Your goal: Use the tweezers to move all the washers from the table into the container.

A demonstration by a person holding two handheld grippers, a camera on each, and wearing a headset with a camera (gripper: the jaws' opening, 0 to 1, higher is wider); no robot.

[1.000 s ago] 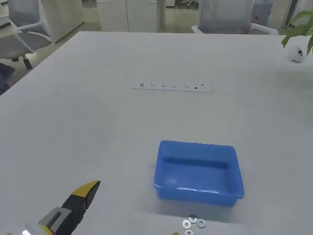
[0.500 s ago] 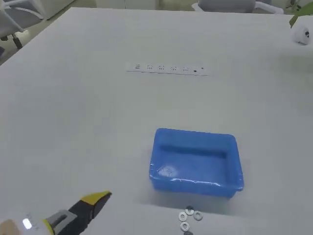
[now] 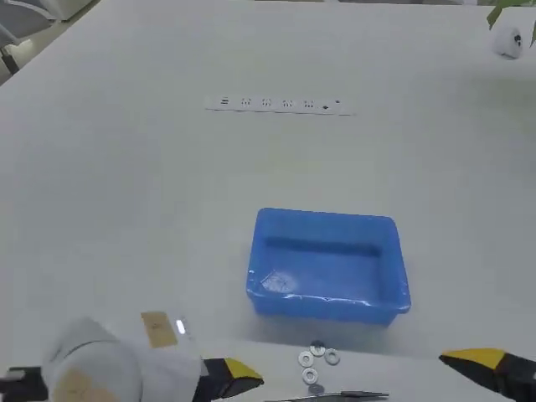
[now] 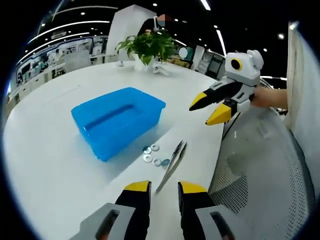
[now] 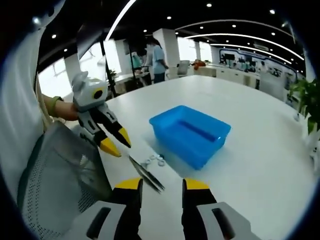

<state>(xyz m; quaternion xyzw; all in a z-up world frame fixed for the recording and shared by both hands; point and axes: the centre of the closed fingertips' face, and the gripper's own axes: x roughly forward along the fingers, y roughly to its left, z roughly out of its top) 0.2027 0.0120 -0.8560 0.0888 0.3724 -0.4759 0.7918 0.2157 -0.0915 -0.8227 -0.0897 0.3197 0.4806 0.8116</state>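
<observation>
The washers [image 3: 315, 363] lie in a small cluster on the white surface [image 3: 126, 209], just in front of the blue container [image 3: 322, 306]. The tweezers [image 4: 172, 161] lie flat beside them. The left hand-held gripper [image 4: 164, 186] and the right hand-held gripper [image 5: 159, 184] hover on either side, jaws apart and holding nothing.

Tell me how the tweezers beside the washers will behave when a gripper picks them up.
The tweezers look thin and lie flat on the table, so they are probably light but hard to get jaws under. Their shiny metal may slip or swivel in a pinch. Two long slim arms likely flex shut if squeezed.
</observation>
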